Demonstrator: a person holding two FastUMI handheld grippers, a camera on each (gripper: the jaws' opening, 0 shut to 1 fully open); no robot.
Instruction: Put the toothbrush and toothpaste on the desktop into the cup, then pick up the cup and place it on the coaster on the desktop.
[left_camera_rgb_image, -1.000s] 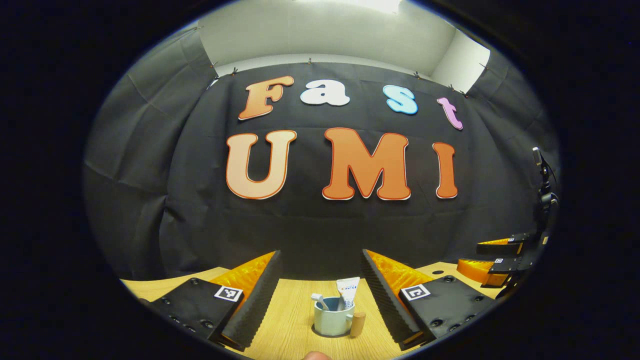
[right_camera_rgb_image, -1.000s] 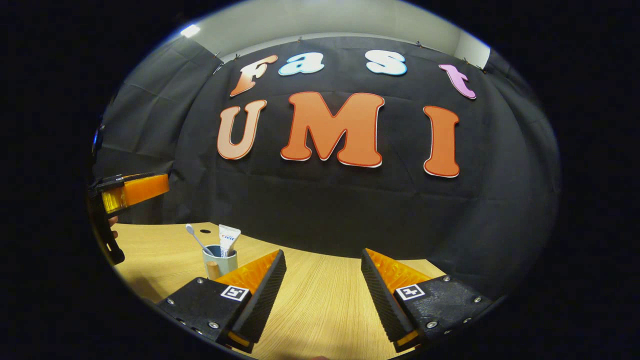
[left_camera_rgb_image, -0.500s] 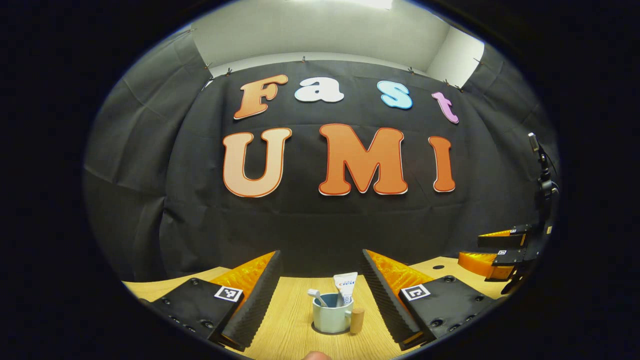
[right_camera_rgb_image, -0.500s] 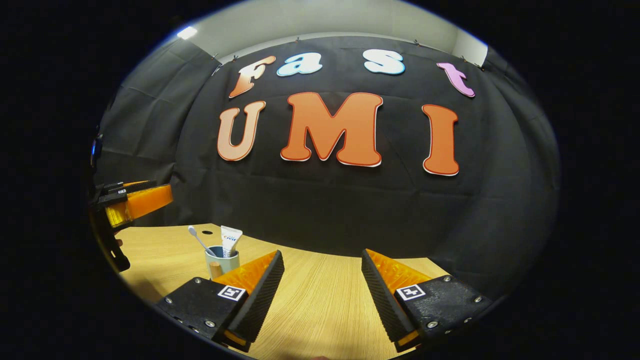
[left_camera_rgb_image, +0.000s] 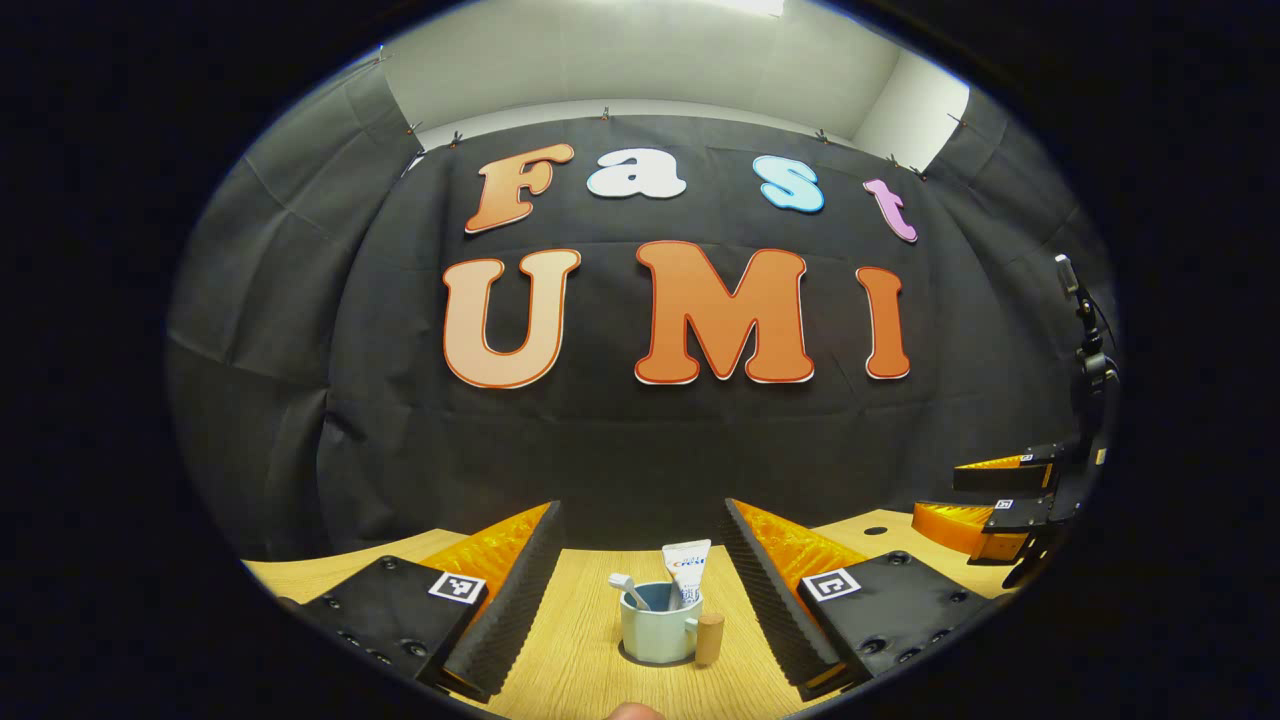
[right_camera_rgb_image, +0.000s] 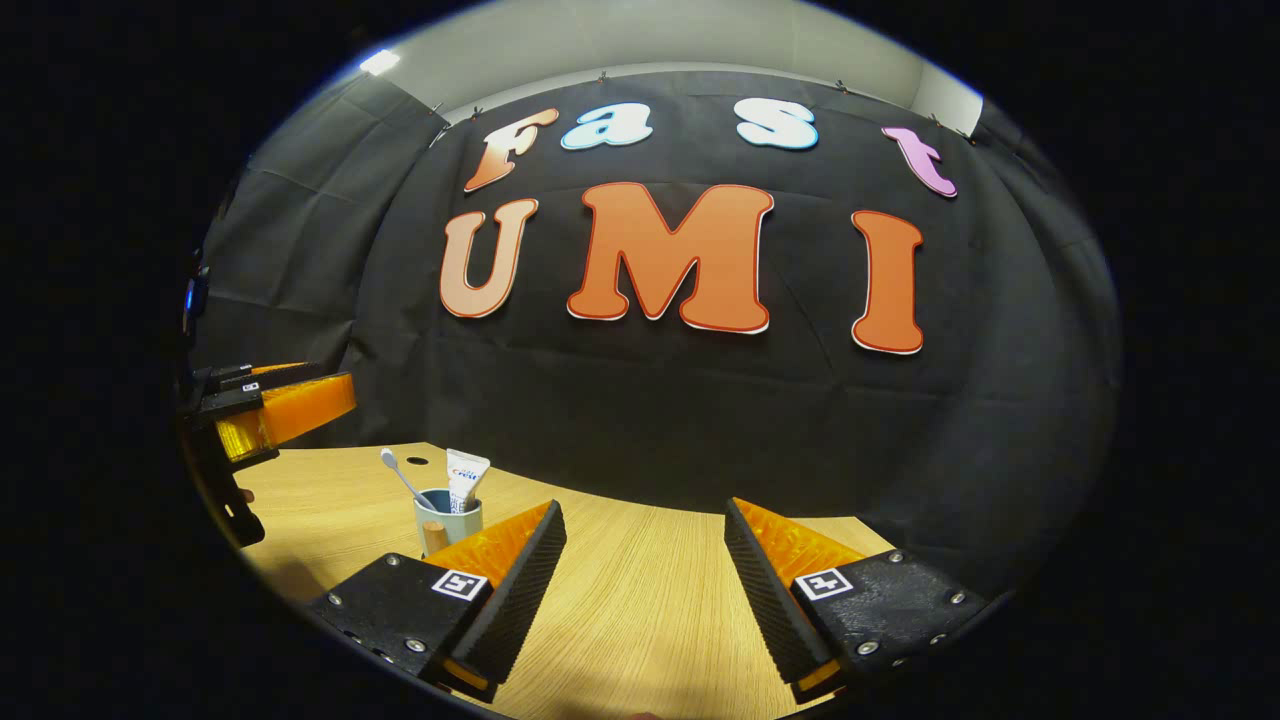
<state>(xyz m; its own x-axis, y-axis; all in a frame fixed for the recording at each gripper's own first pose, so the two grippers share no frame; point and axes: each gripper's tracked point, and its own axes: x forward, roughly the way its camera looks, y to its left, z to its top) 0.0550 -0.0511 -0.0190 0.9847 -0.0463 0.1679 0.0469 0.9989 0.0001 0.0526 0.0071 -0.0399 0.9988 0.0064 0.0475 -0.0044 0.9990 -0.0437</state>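
A pale blue cup (left_camera_rgb_image: 655, 632) with a wooden handle (left_camera_rgb_image: 709, 638) stands upright on the wooden desktop (left_camera_rgb_image: 580, 660). A white toothbrush (left_camera_rgb_image: 624, 586) and a toothpaste tube (left_camera_rgb_image: 686, 568) stick up out of it. My left gripper (left_camera_rgb_image: 640, 506) is open, and the cup sits in the gap between its fingers, touching neither. A dark edge shows under the cup's base; I cannot tell what it is. In the right gripper view the cup (right_camera_rgb_image: 447, 512) stands to the left behind my left finger, with the toothbrush (right_camera_rgb_image: 400, 475) and toothpaste tube (right_camera_rgb_image: 466, 476) in it. My right gripper (right_camera_rgb_image: 642, 506) is open over bare wood.
The other gripper (left_camera_rgb_image: 1000, 498) hangs at the far right of the left gripper view, above the desktop's edge. The left gripper (right_camera_rgb_image: 270, 410) shows at the left edge of the right gripper view. A small hole (right_camera_rgb_image: 417, 461) lies in the desktop behind the cup. Black cloth closes off the back.
The cup looks slightly smaller and farther in the left gripper view, so that gripper has drawn back a little. The right gripper drifted slightly. Both stay open.
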